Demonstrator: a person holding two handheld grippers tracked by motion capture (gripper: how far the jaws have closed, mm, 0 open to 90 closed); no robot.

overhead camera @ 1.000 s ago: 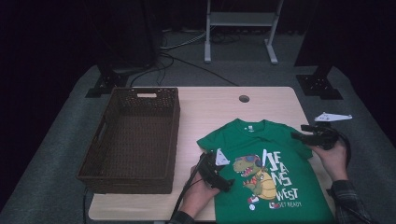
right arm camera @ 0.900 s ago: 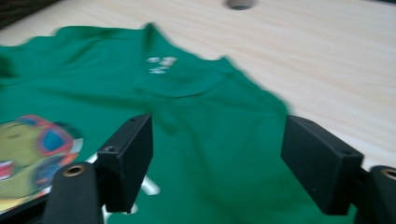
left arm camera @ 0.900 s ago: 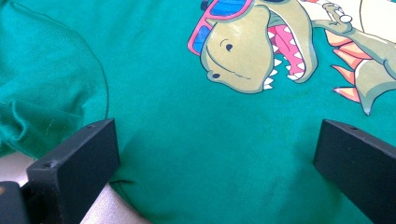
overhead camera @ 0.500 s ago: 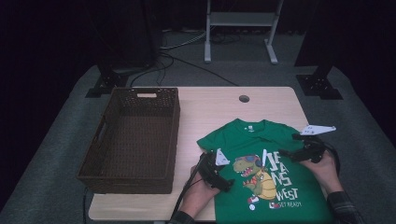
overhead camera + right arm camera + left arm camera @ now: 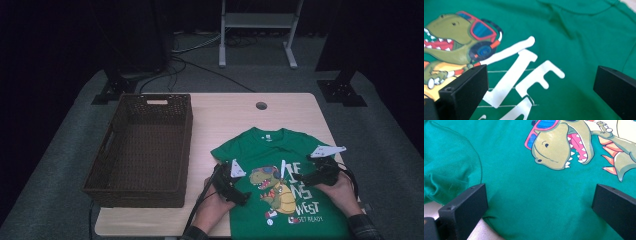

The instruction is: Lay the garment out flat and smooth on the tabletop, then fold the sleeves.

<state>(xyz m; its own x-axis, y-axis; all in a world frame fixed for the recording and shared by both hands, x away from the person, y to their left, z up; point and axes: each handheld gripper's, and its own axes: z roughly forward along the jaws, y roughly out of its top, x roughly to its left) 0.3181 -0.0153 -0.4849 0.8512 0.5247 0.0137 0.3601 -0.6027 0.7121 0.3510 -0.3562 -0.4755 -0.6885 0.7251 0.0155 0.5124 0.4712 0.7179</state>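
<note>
A green T-shirt (image 5: 280,150) with a dinosaur print lies flat on the front right of the table. My left gripper (image 5: 244,197) rests at the shirt's left edge, beside the dinosaur. In the left gripper view it (image 5: 540,205) is open, its jaws wide apart over the fabric (image 5: 529,195). My right gripper (image 5: 299,177) sits low over the white lettering on the shirt's right half. Its jaws have just been opening and stand open (image 5: 541,87), with the cloth (image 5: 579,37) lying flat under them, not pinched.
A dark wicker basket (image 5: 185,145) stands on the left half of the wooden table (image 5: 225,115). A round cable hole (image 5: 261,105) sits near the far edge. Cables trail from both grippers toward the front edge. Dark floor and stand legs surround the table.
The right gripper has come down and toward the person, from the shirt's right sleeve onto the lettering. The left gripper has stayed put.
</note>
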